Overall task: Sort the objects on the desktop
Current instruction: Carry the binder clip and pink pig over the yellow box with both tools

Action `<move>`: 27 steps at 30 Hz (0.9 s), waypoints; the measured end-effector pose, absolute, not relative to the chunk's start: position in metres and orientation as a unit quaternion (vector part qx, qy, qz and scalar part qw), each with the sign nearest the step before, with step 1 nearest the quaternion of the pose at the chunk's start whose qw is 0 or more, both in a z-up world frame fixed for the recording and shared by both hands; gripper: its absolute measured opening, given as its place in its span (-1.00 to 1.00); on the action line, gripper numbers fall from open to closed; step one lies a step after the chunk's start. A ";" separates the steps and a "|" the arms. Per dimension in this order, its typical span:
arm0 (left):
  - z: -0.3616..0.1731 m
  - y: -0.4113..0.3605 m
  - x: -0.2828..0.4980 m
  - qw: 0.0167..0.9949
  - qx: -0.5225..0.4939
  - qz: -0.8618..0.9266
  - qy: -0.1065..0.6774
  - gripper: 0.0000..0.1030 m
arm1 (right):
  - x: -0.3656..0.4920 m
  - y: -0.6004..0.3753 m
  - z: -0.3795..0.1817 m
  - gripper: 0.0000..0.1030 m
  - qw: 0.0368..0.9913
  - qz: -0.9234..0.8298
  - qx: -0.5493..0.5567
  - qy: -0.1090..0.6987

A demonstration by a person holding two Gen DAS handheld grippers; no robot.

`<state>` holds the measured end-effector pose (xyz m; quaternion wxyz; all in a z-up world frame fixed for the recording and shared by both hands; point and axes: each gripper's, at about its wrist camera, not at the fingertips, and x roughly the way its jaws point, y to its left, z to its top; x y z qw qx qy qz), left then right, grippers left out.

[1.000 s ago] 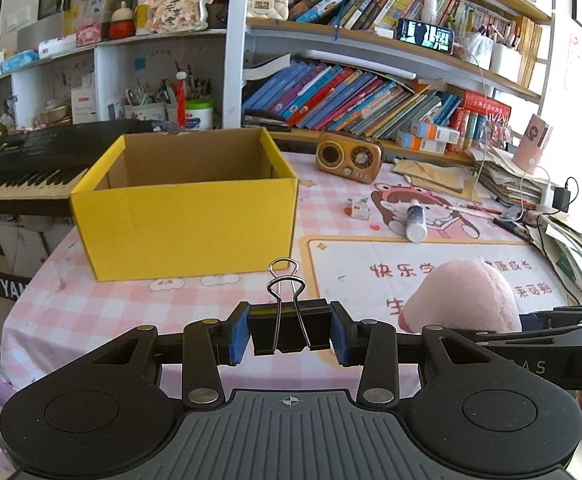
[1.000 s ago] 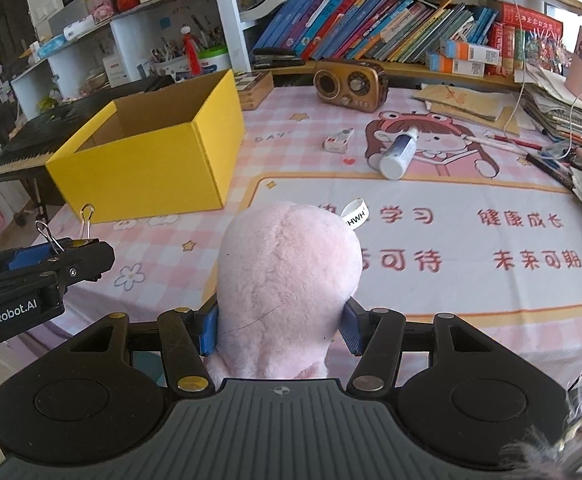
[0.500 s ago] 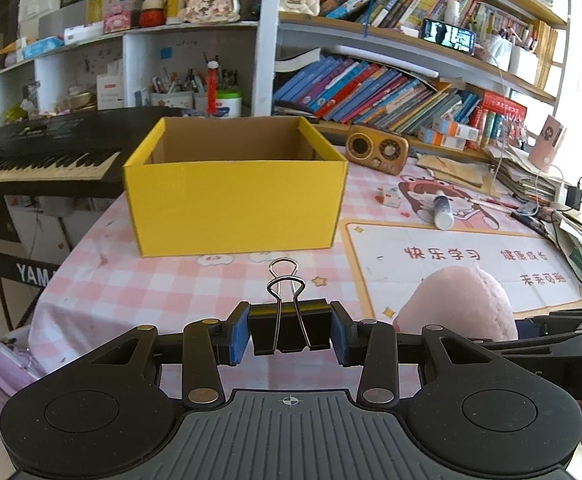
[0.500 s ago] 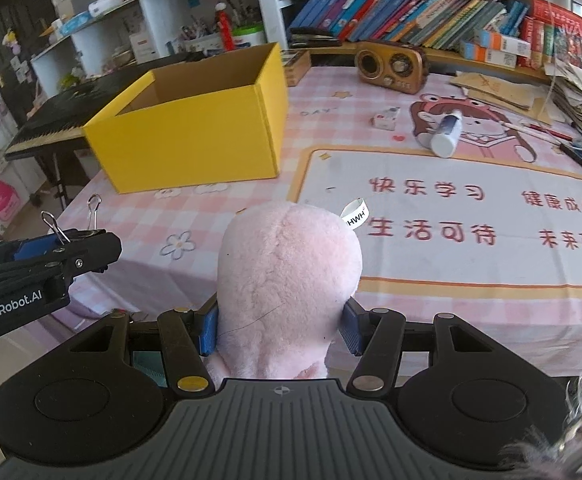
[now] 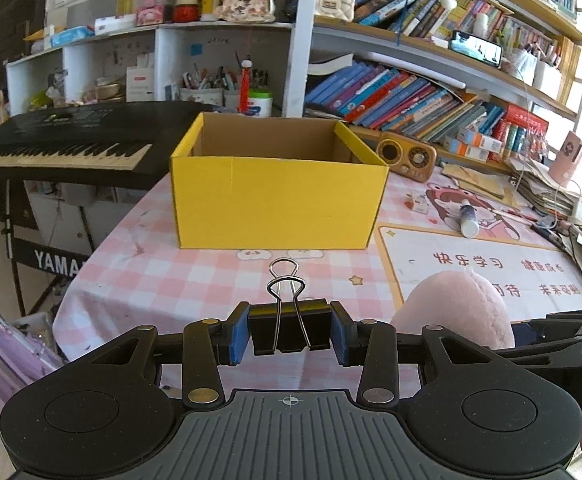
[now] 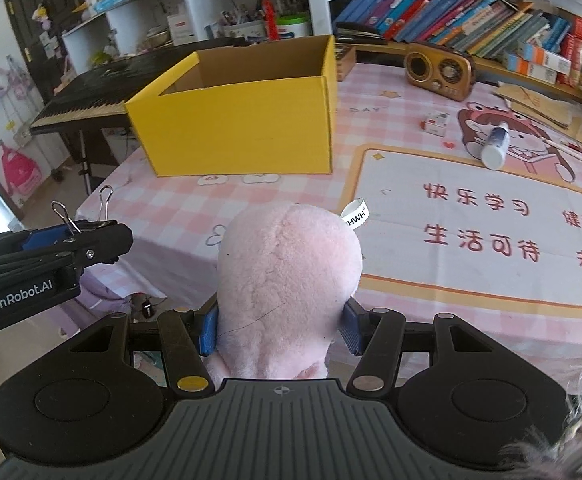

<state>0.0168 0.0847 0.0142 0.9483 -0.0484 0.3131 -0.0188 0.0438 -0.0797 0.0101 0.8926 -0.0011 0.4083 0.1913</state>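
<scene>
My left claw (image 5: 290,330) clamped on black binder clip (image 5: 289,330); right claw (image 6: 278,330) squeezing pink plush toy (image 6: 287,276), both off near edge of counter (image 6: 179,208). Yellow box (image 5: 277,204) straight ahead of left claw, ahead-left of right, open top. Risks — clip slipping on smooth sides; plush bulging loose, snagging box's near wall. White bottle (image 6: 495,146), small carton (image 6: 435,122), radio (image 6: 439,70) ahead-right — clear of path.

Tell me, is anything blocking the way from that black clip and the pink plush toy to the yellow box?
Nothing visible. The left gripper holds the binder clip, the right gripper the pink plush toy; only bare checked tablecloth lies before the open-topped yellow box.
</scene>
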 end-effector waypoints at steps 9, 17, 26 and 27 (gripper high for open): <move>0.014 0.093 0.019 0.947 -0.052 -0.006 0.316 -0.24 | 0.049 -0.066 0.012 0.06 0.889 0.215 -0.021 0.405; 0.018 0.094 0.032 0.950 -0.049 0.000 0.307 -0.24 | 0.064 -0.064 0.020 0.06 0.894 0.225 -0.033 0.386; 0.044 0.095 0.070 0.964 -0.040 0.011 0.263 -0.24 | 0.108 -0.062 0.055 0.06 0.913 0.241 -0.041 0.326; 0.047 0.095 0.076 0.965 -0.038 0.013 0.258 -0.24 | 0.116 -0.062 0.061 0.06 0.915 0.243 -0.042 0.318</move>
